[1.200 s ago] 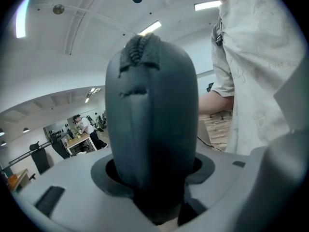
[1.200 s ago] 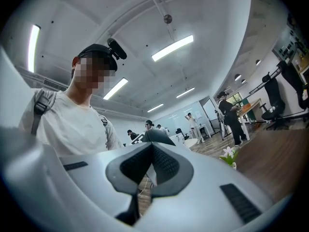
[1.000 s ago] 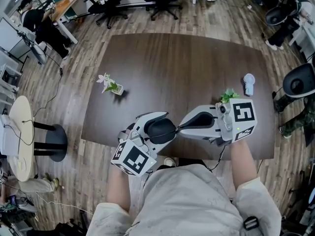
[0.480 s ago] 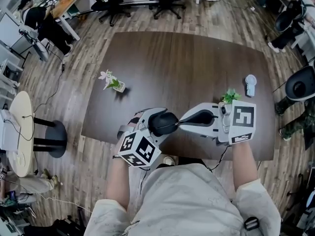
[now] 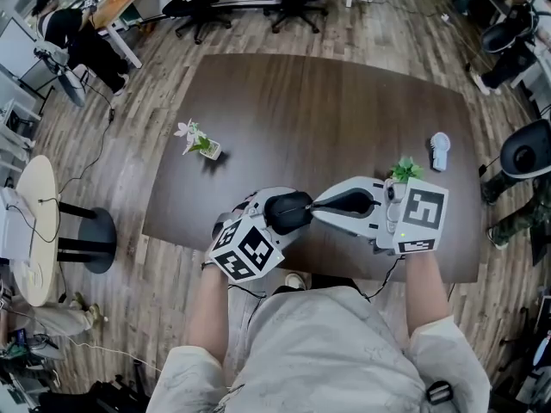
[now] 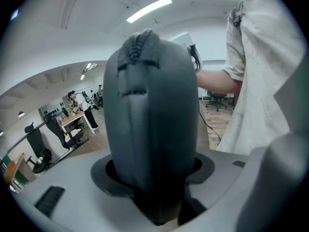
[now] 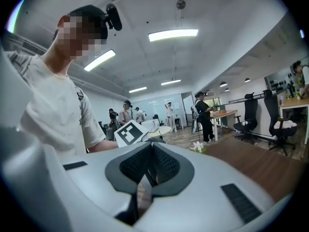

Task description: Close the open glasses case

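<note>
Glasses case (image 5: pixel 293 210), a dark grey oval fabric-covered shell with a zip, one in number, is held in the air over the 6 o'clock edge of the tabletop, close in front of the person.

Dark brown wooden table (image 5: pixel 327 110), one, fills the middle of the head view. Two white hand-held grippers, each with a marker cube, meet above its near edge.

Left gripper (image 5: pixel 280 215): tongs spread wide and clamped on the case, which stands upright between them.

Right gripper (image 5: pixel 318 206): tongs pressed together, tip at or just beside the 3 o'clock side of the case. Whether a zip tab is nipped between the pads cannot be told.

Two small potted plants stand on the table: a white-flowered sprig (image 5: pixel 195 141) at 10 o'clock and a green sprig (image 5: pixel 403 170) at 4 o'clock. One small white-and-blue object (image 5: pixel 439 151), kind unclear, lies at 3 o'clock.

Progress: the two halves appear to be together along a seam, so the lid is probably down. How far the zip runs is not shown. Finishing the zip and setting the case down probably remain.
</note>
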Tool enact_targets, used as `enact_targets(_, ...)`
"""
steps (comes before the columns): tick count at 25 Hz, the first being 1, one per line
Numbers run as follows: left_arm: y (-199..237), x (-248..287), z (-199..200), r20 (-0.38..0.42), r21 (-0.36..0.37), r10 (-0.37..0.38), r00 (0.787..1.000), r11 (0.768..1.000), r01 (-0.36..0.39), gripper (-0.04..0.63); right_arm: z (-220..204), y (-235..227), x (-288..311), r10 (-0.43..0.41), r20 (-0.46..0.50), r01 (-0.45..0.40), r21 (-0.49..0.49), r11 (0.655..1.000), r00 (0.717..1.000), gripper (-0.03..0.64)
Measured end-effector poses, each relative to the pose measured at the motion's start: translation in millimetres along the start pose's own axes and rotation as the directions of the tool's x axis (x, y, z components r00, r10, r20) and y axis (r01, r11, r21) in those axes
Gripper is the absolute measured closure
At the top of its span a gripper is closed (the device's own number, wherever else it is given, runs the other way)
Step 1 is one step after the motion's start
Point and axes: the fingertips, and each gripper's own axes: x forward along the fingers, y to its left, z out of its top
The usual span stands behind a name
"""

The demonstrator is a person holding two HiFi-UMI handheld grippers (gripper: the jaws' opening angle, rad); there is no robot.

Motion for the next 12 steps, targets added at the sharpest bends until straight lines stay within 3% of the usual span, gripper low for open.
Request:
enact_targets(2,-0.4,-3.4,7.5,0.056,-0.038,-0.012,0.998,0.999,0.015,0.336,10.7,-2.2,-3.7,-0.022,0.08,0.021,0.011,1.0,0.997,0.57)
enact_targets(4,0.1,-7.8,12.2,0.083,-0.051,-0.016,0.996,0.998,0.02,0.334,12.9,-4.1,-4.0,-0.058,0.08,0.06,-0.023,0.998,0.995,0.424)
enact_targets(5,-0.4,-9.8,14.3,0.092,-0.053,-0.021,0.996,0.998,0.026,0.334,10.3,-2.4,-0.8,-0.065,0.047,0.068,-0.057,0.996,0.997,0.386)
enact_targets(9,-5.8,-15.0,24.4,0.103,-0.027,-0.048,0.994,0.998,0.051,0.334,-4.9,11.4,20.8,-0.054,-0.145,0.026,-0.19,0.981,0.988,0.327)
enact_targets(12,-9.2,-16.7,32.2,0.096,-0.003,-0.061,0.993,0.998,0.062,0.333,-3.3,12.5,29.9,-0.056,-0.192,0.009,-0.241,0.97,0.98,0.343)
